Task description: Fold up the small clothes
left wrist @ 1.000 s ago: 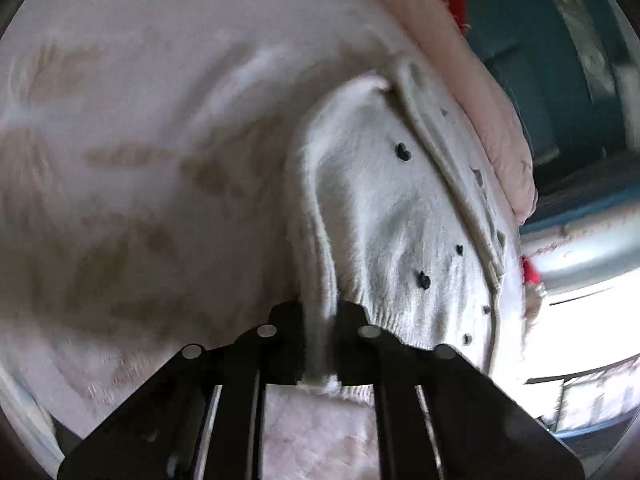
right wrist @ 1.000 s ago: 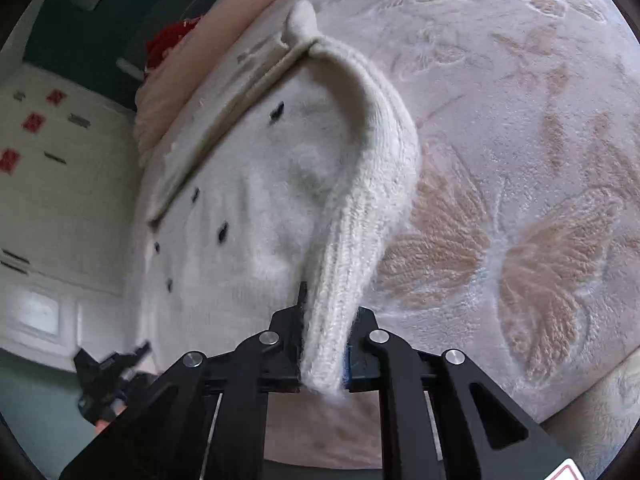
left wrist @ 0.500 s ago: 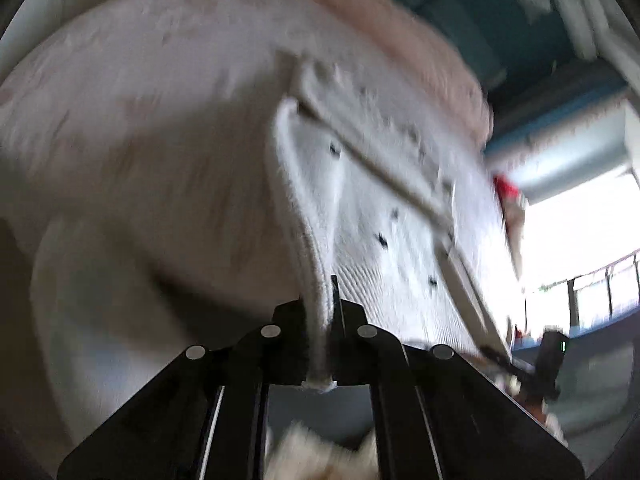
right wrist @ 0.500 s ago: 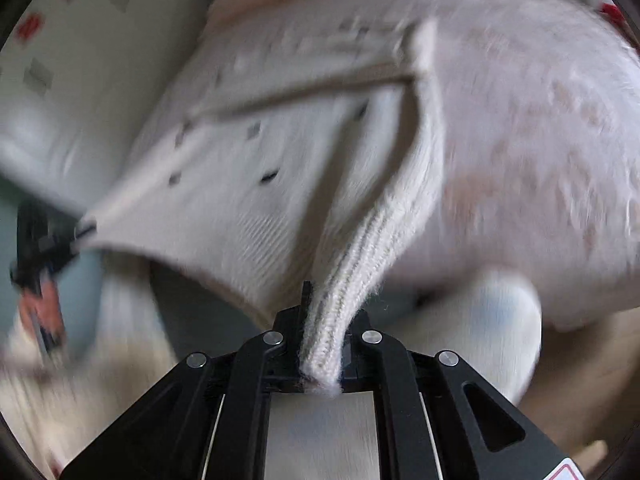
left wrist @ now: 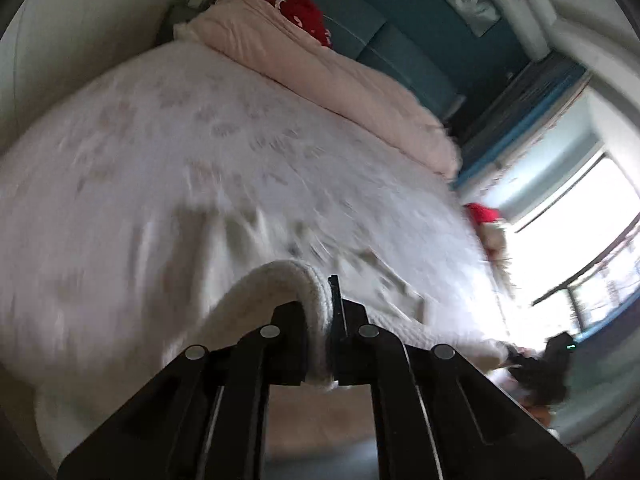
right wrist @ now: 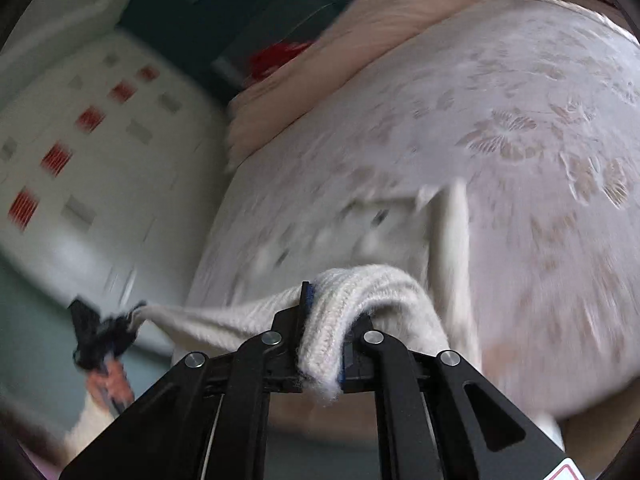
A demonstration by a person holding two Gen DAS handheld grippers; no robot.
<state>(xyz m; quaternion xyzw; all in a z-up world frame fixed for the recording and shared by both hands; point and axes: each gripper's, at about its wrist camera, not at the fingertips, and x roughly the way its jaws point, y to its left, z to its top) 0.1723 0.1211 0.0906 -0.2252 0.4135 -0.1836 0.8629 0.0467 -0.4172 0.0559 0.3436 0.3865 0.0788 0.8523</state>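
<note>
My left tongs (left wrist: 334,344) are clamped on one ribbed edge of the cream knit cardigan (left wrist: 280,280) and my right tongs (right wrist: 324,348) on another, so the garment hangs stretched between them just ahead of both, its far part trailing onto the bed (left wrist: 160,160). To do this step well, I judge I should keep both grips level and the knit taut, then lay it flat on the bedspread beyond the tongs before folding. Past it lie a pink duvet (left wrist: 320,68) and something red (left wrist: 304,12), well clear; nothing blocks me.
</note>
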